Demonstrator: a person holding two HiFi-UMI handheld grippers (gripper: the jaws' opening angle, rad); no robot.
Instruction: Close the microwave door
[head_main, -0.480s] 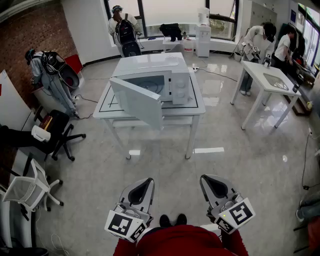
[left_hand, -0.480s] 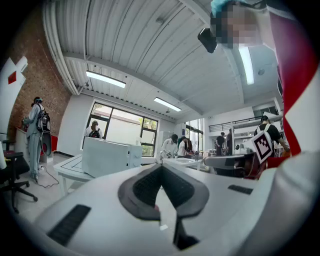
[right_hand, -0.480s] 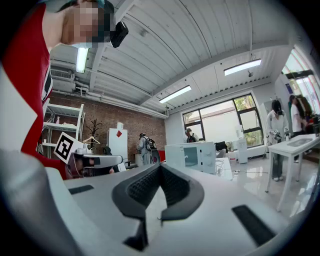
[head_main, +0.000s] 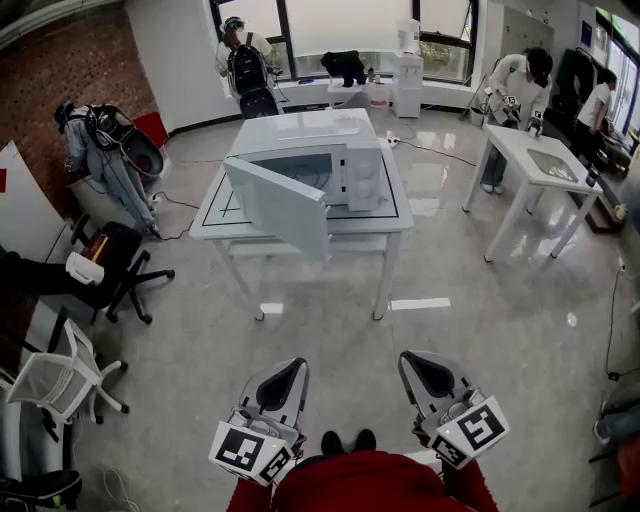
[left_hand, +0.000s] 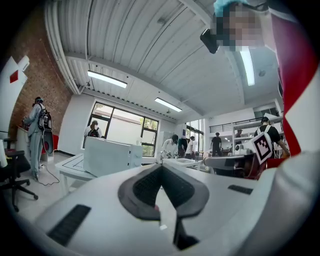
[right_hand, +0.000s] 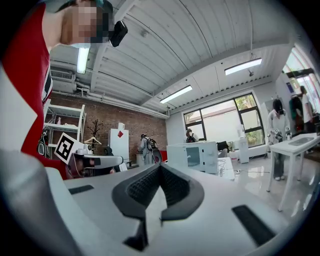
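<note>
Your left gripper (head_main: 292, 368) and right gripper (head_main: 418, 362) sit closed and empty, well short of the microwave door (head_main: 278, 208) hanging open on the table (head_main: 395, 222) ahead; push too hard and you risk sliding the microwave (head_main: 330, 150).

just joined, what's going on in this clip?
A person with tongs in each hand stands on the floor, well short of a white table that carries a white microwave. The microwave's door hangs wide open, swung out toward the person. The left tongs and right tongs are both shut and empty, held level close to the body and touching nothing. Closing the door has not begun.
</note>
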